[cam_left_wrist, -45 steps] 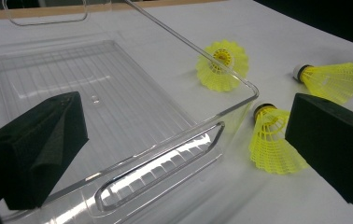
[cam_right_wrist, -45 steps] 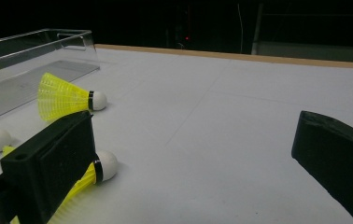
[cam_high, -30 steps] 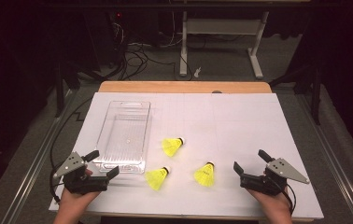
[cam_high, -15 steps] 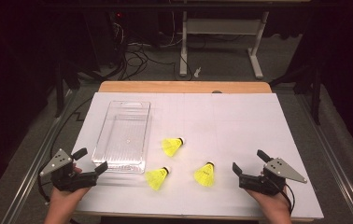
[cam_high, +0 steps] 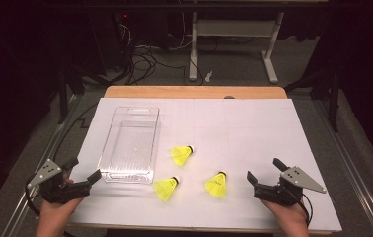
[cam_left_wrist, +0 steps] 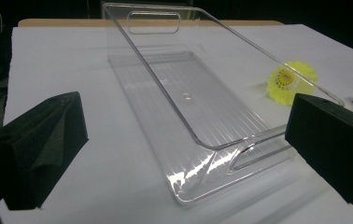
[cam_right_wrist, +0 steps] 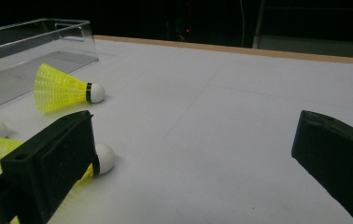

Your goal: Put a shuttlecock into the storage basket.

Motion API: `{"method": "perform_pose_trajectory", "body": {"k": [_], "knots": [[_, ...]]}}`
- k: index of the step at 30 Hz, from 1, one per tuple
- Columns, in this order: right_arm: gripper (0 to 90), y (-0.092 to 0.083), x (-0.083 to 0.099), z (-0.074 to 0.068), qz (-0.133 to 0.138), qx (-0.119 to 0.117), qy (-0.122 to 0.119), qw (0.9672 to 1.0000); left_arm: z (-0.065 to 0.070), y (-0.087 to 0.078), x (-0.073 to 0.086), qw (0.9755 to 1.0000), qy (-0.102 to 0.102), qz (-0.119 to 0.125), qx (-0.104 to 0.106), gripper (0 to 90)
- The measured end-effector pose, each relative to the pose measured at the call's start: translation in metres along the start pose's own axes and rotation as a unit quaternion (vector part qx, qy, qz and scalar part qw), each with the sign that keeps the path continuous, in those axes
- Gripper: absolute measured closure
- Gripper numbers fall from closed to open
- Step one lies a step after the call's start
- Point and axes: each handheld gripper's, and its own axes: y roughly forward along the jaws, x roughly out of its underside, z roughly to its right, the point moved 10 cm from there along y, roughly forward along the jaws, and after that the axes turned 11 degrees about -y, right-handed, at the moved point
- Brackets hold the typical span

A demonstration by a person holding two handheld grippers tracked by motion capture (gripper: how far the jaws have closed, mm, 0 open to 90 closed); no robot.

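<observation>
Three yellow shuttlecocks with white cork tips lie on the white table: one [cam_high: 181, 154] just right of the clear plastic tray [cam_high: 125, 177], one [cam_high: 165, 188] near the tray's front right corner, one [cam_high: 216, 184] farther right. My left gripper [cam_high: 85, 169] is open at the table's front left corner, facing the tray's near end [cam_left_wrist: 202, 140], where a shuttlecock [cam_left_wrist: 286, 84] shows through the tray wall. My right gripper [cam_high: 264, 170] is open at the front right. Its left jaw partly hides the nearest shuttlecock [cam_right_wrist: 103, 158], and another [cam_right_wrist: 60, 93] lies farther off beside the tray [cam_right_wrist: 20, 42].
The tray holds nothing and has handle cut-outs at both ends. A wooden table edge [cam_high: 194, 92] runs along the back. Beyond it, cables and a desk frame [cam_high: 234, 34] stand on the dark floor.
My left gripper has drifted left, away from the tray's front corner toward the table's left edge. The right gripper and the shuttlecocks have not moved.
</observation>
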Motion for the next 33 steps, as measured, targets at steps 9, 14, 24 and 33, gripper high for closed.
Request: {"method": "perform_pose_trajectory", "body": {"k": [9, 14, 24, 33], "knots": [[0.2, 0.001, 0.001, -0.001, -0.004, -0.001, -0.003, 1.0000, 0.002, 0.002, 0.002, 1.0000, 0.004, 0.000, 0.007, 0.3], [0.2, 0.001, 0.001, 0.000, -0.003, 0.000, -0.004, 1.0000, 0.002, 0.002, 0.003, 0.9999, 0.000, -0.007, 0.012, 0.6], [0.2, 0.001, 0.000, 0.000, -0.002, 0.005, -0.006, 1.0000, 0.004, 0.003, 0.009, 0.9992, 0.000, -0.036, 0.018, 0.6], [0.2, 0.000, 0.000, 0.001, -0.003, 0.007, -0.006, 0.9999, 0.008, 0.009, 0.021, 0.9966, 0.021, -0.080, 0.009, 0.1]]}}
